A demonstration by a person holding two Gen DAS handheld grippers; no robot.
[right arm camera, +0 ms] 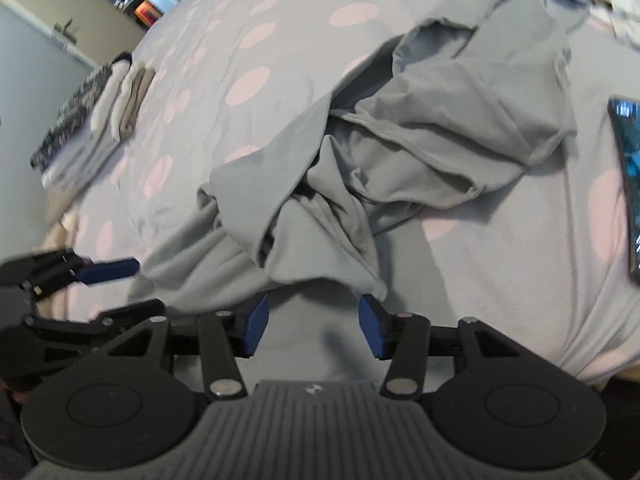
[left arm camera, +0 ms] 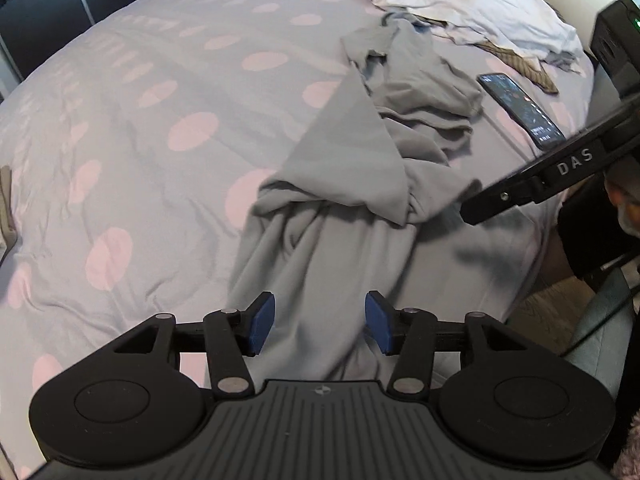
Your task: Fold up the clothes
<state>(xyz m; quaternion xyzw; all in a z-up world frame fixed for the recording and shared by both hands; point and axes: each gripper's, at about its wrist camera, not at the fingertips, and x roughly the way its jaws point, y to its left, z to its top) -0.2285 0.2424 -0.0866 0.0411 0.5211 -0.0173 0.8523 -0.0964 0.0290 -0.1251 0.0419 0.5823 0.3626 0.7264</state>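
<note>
Currently we are looking at the grey garment (right arm camera: 400, 152) lying crumpled, unfolded, on the bed (left arm camera: 120, 120). Left hand-held gripper (left arm camera: 320, 322) is hovering over its near hem, jaws apart, gripping nothing. Right hand-held gripper (right arm camera: 310, 326) is likewise standing open and empty by the bunched edge. A folded stack (right arm camera: 92, 120) is sitting at the bed's far side; a white pile (left arm camera: 472, 4) is waiting. Judgement: this piece is barely started.

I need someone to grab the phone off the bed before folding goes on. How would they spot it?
On the spotted duvet, look just right of the crumpled grey garment. The phone lies flat there, the only dark, hard, glossy slab among soft cloth, its screen lit.
</note>
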